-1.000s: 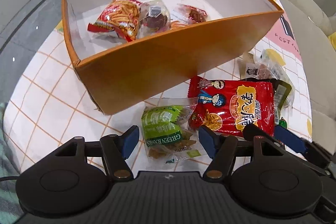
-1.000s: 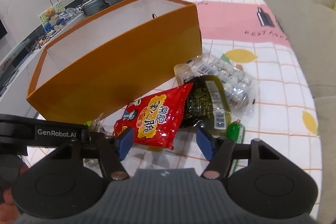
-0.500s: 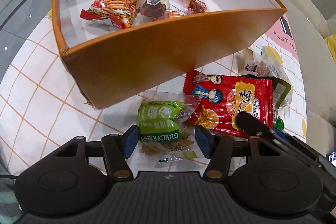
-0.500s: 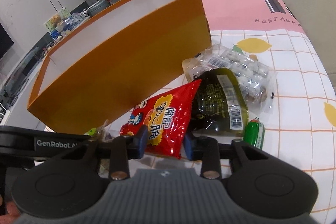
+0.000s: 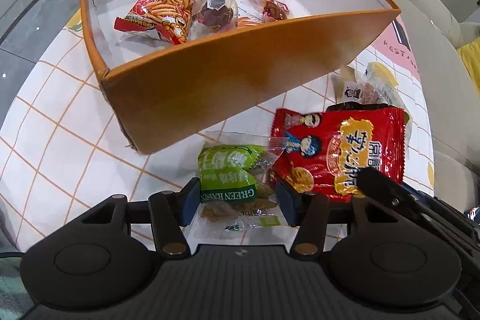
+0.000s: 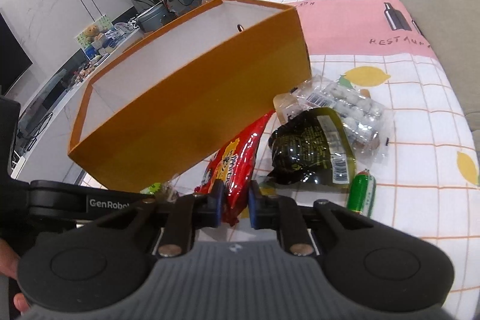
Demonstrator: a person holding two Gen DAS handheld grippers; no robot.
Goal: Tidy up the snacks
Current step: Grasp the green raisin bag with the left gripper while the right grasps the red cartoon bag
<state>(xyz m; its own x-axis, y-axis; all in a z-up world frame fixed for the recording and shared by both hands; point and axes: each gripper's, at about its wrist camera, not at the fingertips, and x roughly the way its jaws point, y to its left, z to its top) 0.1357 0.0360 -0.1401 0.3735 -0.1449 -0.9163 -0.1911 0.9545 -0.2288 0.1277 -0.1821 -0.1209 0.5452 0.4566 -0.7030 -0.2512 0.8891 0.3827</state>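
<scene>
An orange box (image 5: 228, 71) with a white inside holds a red noodle-snack bag (image 5: 162, 11) and two small clear packets. In front of it lie a green raisin packet (image 5: 231, 179) and a red snack bag (image 5: 342, 152). My left gripper (image 5: 237, 200) is open, its blue pads on either side of the raisin packet. My right gripper (image 6: 234, 204) is shut on the near edge of the red snack bag (image 6: 237, 161), which is tilted up on edge. The orange box (image 6: 186, 116) stands just beyond it.
To the right on the checked tablecloth (image 6: 420, 98) lie a dark green pouch (image 6: 315, 149), a clear packet of pale pieces (image 6: 345, 107) and a small green tube (image 6: 363, 191). A beige sofa (image 6: 444, 2) runs along the table's right edge.
My right gripper closed from open onto the red bag's edge and tipped it up. My left gripper moved forward so that its pads now flank the raisin packet.
</scene>
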